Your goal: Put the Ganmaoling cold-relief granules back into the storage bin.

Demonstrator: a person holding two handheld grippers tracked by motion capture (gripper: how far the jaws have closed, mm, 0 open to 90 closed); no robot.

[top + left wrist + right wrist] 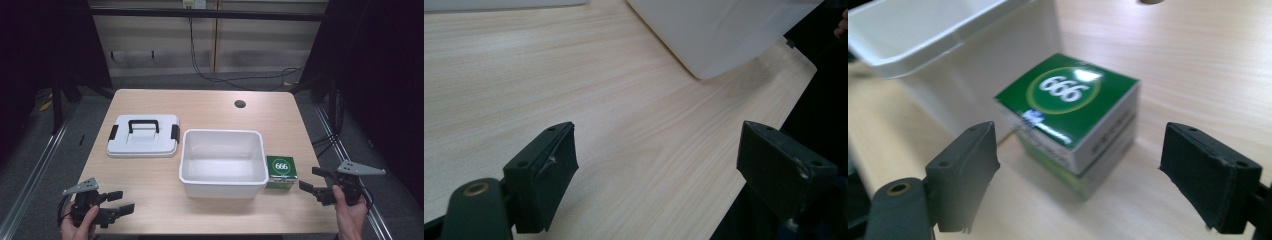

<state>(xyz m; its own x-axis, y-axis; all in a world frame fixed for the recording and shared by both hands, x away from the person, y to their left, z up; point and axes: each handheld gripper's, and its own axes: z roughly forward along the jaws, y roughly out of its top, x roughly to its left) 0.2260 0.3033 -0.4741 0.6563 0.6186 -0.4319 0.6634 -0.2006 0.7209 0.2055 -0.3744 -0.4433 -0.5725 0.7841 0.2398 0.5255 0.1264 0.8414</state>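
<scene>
A green box marked 666 [281, 171] stands on the table against the right side of an empty white tub [222, 186]. My right gripper [312, 181] hovers open just right of the box, jaws pointed at it. In the right gripper view the green box [1073, 112] sits ahead between the spread jaws, beside the tub wall [973, 70]. My left gripper [121, 201] is open near the table's front left corner, holding nothing. The left gripper view has bare wood between the jaws and the white tub [719, 30] farther off.
A white lid with a black handle and clips [143, 135] lies flat left of the tub. A round cable hole [240, 104] is near the back of the wooden table [165, 195]. Cables trail on the floor behind.
</scene>
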